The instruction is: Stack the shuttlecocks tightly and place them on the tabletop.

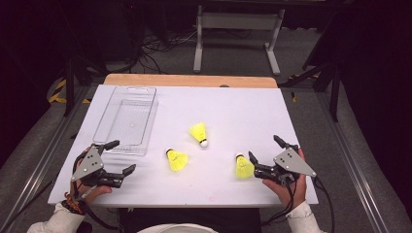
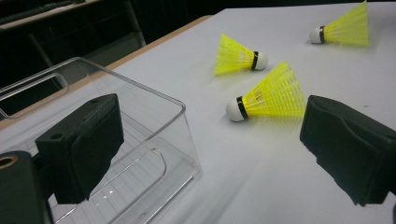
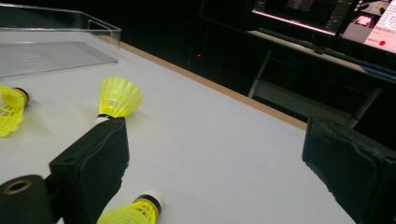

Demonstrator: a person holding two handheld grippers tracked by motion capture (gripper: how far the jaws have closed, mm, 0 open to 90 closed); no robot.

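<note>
Yellow shuttlecock [image 1: 243,166] just beside right hand-held gripper [image 1: 264,155], jaws spread wide, nothing held

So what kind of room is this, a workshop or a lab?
Most likely a lab set up for recording handling demos. A person holds a left gripper and a right gripper over a white-covered table, cables trail across the floor behind it, and a lit monitor stands nearby.

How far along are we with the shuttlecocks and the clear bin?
Nothing is done yet: the clear bin holds nothing. All three yellow shuttlecocks lie on the white table. In hand: the right claw, open, sits beside the nearest one. The left claw is open by the bin. All three remain.
</note>
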